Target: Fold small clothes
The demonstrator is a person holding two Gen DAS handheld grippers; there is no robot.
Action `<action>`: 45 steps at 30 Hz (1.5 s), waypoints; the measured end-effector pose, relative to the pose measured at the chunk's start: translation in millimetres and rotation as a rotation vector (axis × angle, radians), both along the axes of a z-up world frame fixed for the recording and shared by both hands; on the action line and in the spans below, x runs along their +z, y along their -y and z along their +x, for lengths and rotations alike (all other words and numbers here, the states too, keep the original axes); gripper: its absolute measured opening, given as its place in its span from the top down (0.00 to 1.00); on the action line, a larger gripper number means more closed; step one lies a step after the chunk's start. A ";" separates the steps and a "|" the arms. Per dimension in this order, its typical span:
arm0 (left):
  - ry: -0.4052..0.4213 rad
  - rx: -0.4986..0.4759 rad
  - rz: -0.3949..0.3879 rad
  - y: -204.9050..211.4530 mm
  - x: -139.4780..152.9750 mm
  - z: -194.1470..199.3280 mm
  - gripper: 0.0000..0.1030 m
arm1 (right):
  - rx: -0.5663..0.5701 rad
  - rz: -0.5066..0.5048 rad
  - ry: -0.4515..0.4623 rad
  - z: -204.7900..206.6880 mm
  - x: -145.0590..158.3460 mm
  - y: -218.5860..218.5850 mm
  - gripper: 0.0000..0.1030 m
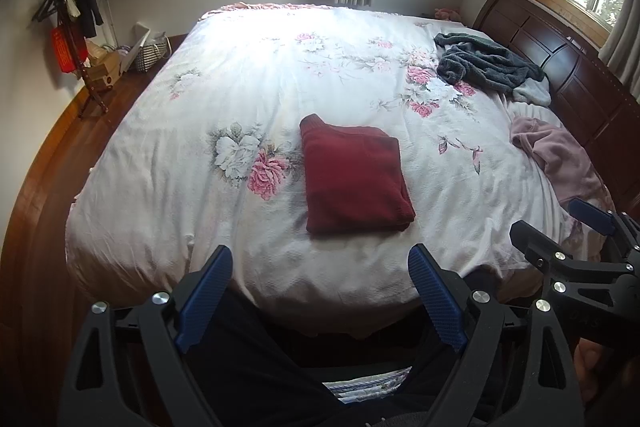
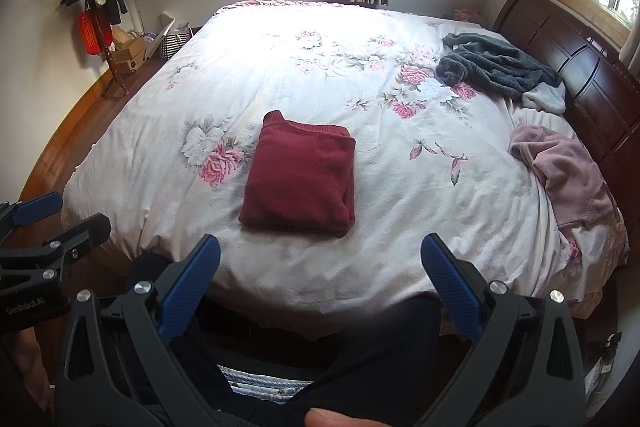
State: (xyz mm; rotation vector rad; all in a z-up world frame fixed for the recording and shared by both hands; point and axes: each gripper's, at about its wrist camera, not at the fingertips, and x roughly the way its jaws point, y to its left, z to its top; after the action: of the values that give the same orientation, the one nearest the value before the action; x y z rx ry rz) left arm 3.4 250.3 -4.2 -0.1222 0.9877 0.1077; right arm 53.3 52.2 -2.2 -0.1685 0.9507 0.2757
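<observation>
Left wrist view. Left gripper (image 1: pixel 320 267) held back off the near edge of the bed (image 1: pixel 240 67), jaws spread wide, nothing between them. Red garment (image 1: pixel 354 179) lies folded into a compact rectangle, flat on the floral cover, a little in from the near edge, well apart from everything else. One piece looks done. Left to do, by my reading: grey fleece garment (image 1: pixel 486 65) heaped at the far right near the headboard (image 1: pixel 568 67), a pale piece (image 1: pixel 534 93) touching its lower side, and a pink garment (image 1: pixel 560 159) crumpled at the right edge. Right gripper (image 1: pixel 560 231) shows at the right, close beside the pink heap; whether it is parted is unclear from this angle.

Right wrist view. Right gripper (image 2: pixel 320 259) also clear of the bed, jaws wide apart, empty. Folded red garment (image 2: pixel 300 179) sits straight ahead. The pink garment (image 2: pixel 568 171) lies to the right, partly draped over the bed's corner, probably the nearest next pick. The grey fleece garment (image 2: pixel 496 67) is farther, tight to the headboard, so little room behind it. Wide bare cover left of and beyond the red piece gives ample space to spread a garment. Coat stand (image 2: pixel 94 7) stands off the bed's far left, no obstacle.
</observation>
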 end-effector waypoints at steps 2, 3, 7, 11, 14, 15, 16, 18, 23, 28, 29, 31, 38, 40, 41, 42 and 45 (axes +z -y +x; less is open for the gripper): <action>0.000 0.000 -0.002 -1.6 1.1 0.4 0.13 | 0.000 0.000 -0.001 -0.3 -0.4 -0.1 0.03; -0.001 0.002 -0.001 0.4 -0.2 -0.3 0.13 | 0.001 0.000 -0.002 1.0 0.2 -1.5 0.03; 0.000 0.000 -0.001 -0.5 0.5 0.1 0.13 | 0.000 0.001 -0.001 -0.1 0.3 -1.7 0.03; 0.000 0.002 -0.002 0.6 -0.2 -1.0 0.13 | -0.001 0.002 0.000 0.3 0.9 -2.8 0.03; 0.000 0.000 0.000 0.4 -0.2 -0.4 0.13 | -0.001 0.000 0.001 -0.6 0.0 -1.9 0.03; 0.001 0.000 0.000 -0.2 0.5 -0.4 0.13 | -0.001 0.001 -0.001 -0.6 -0.1 -1.8 0.03; 0.001 -0.001 -0.002 -0.7 0.8 -0.3 0.13 | -0.002 0.001 0.000 -0.7 0.0 -2.0 0.03; 0.000 0.002 -0.002 1.0 0.0 -2.6 0.13 | -0.002 -0.001 0.001 -0.9 -0.1 -2.1 0.03; 0.001 0.005 -0.001 1.4 0.4 -3.0 0.13 | -0.004 0.001 0.006 0.8 2.5 -4.6 0.03; 0.000 0.004 -0.002 1.5 -0.4 -2.8 0.13 | 0.000 -0.005 0.017 2.7 4.4 -5.2 0.03; 0.000 0.003 -0.002 0.6 0.3 -2.8 0.13 | 0.003 -0.006 0.022 2.9 5.0 -5.5 0.03; 0.002 0.003 -0.001 0.7 1.3 -3.5 0.13 | 0.004 -0.005 0.028 3.4 5.8 -6.2 0.03; 0.000 0.005 -0.003 -0.5 0.9 -2.8 0.13 | 0.003 -0.003 0.029 4.6 5.7 -7.0 0.03; 0.001 0.003 -0.002 -0.5 1.0 -2.7 0.13 | 0.002 -0.004 0.029 3.2 4.9 -6.5 0.03; 0.003 0.003 -0.002 0.6 -0.1 -3.0 0.13 | 0.001 -0.003 0.028 4.7 5.0 -6.8 0.03; 0.001 0.002 -0.002 -0.2 0.3 -2.7 0.13 | 0.002 -0.003 0.026 5.5 4.7 -7.3 0.03; 0.001 0.003 -0.001 0.3 0.5 -3.4 0.13 | -0.004 -0.002 0.030 0.0 4.2 -6.3 0.03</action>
State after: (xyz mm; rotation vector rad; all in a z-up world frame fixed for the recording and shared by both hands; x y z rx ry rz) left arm -0.1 249.9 -3.7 -0.1247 0.9861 0.1095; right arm 53.3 58.5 2.1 -0.1718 0.9216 0.2676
